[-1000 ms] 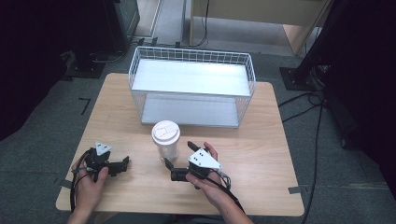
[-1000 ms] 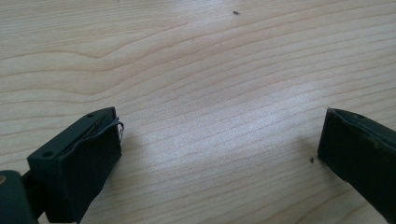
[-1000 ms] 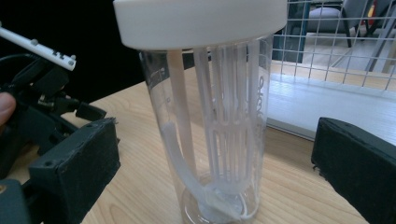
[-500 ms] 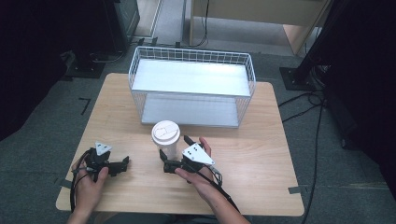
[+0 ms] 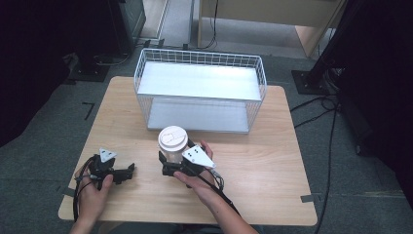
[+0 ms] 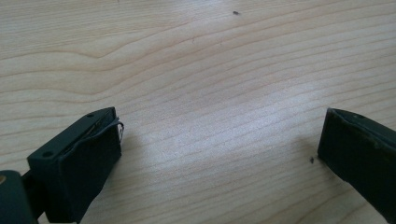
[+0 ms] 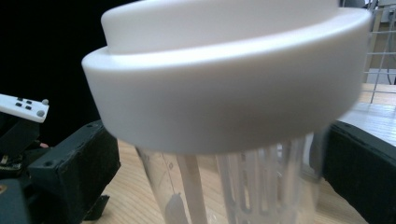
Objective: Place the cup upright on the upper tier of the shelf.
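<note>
1. A clear cup (image 5: 173, 144) with a white lid (image 5: 173, 137) is found upright on the bench (image 5: 272, 161), just in front of the wire basket (image 5: 200, 92); its long axis is vertical, with the lid facing up and the narrower base on the wood.
2. The right gripper (image 5: 168, 165) is placed at the cup's near side. In the right gripper view the cup body (image 7: 233, 182) is seen between the two black fingers (image 7: 74, 168), which are spread to either side; a gap is visible at each side, so no squeeze is judged to be applied yet.
3. The left gripper (image 5: 127, 171) is rested low on the bench, well apart from the cup. Its fingers (image 6: 79, 163) are held wide over bare wood, with nothing between them.
4. Progress is judged early: the approach to the cup is made, while the closing of the fingers, the lift and any transfer, possibly into the basket, are left to be done.
5. The basket is noted to hold nothing.
</note>
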Available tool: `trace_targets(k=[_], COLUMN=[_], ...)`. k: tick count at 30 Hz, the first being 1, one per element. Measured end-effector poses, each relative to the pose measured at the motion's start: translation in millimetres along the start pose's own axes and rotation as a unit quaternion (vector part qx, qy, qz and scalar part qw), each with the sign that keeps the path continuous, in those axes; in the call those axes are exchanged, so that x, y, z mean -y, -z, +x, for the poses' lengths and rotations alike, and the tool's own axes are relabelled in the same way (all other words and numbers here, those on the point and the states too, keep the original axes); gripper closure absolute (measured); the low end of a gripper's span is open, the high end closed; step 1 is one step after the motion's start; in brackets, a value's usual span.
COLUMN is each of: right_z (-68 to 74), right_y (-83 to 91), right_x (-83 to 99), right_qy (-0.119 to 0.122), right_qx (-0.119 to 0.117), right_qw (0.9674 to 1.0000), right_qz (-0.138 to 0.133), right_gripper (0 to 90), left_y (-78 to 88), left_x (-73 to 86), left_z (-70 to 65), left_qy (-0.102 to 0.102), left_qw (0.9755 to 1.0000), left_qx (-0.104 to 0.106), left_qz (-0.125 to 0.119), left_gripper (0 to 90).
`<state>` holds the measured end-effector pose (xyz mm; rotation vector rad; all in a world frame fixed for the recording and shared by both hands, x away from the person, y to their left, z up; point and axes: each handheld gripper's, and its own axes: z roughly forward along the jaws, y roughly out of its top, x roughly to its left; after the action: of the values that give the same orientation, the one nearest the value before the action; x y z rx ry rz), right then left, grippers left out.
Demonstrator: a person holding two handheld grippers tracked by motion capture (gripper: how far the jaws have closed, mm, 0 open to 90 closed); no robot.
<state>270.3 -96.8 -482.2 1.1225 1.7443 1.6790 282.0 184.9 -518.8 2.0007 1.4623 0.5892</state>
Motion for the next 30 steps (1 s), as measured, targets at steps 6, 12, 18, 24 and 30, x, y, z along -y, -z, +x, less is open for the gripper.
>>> trace_targets(k=[6, 12, 18, 24, 30], right_z=[3.4, 5.5, 6.1, 8.4, 9.7], right_y=[-5.4, -7.5, -8.6, -7.5, -5.5], right_x=[-1.6, -2.1, -2.1, -1.9, -4.9], right_qy=[-0.001, 0.002, 0.008, 0.026, 0.023], right_qx=[0.007, 0.019, 0.032, 0.034, 0.035], right_qw=[0.9998, 0.9995, 0.9992, 0.9988, 0.9986], right_qz=[-0.017, -0.023, -0.023, -0.026, -0.033], right_gripper=[1.1, 5.6, 12.5, 13.9, 15.1], left_y=[-0.1, 0.0, 0.0, -0.1, -0.1], left_x=[0.0, 0.0, 0.0, 0.0, -0.1], left_z=[-0.1, 0.0, 0.0, -0.1, 0.2], left_qy=[0.001, 0.000, 0.000, 0.001, -0.001], left_qw=[1.0000, 1.0000, 1.0000, 1.0000, 1.0000], left_qx=[0.000, 0.000, 0.000, 0.000, -0.001], left_qz=[-0.001, 0.000, 0.000, -0.001, -0.001], left_gripper=[0.0, 0.0, 0.0, 0.0, 0.0])
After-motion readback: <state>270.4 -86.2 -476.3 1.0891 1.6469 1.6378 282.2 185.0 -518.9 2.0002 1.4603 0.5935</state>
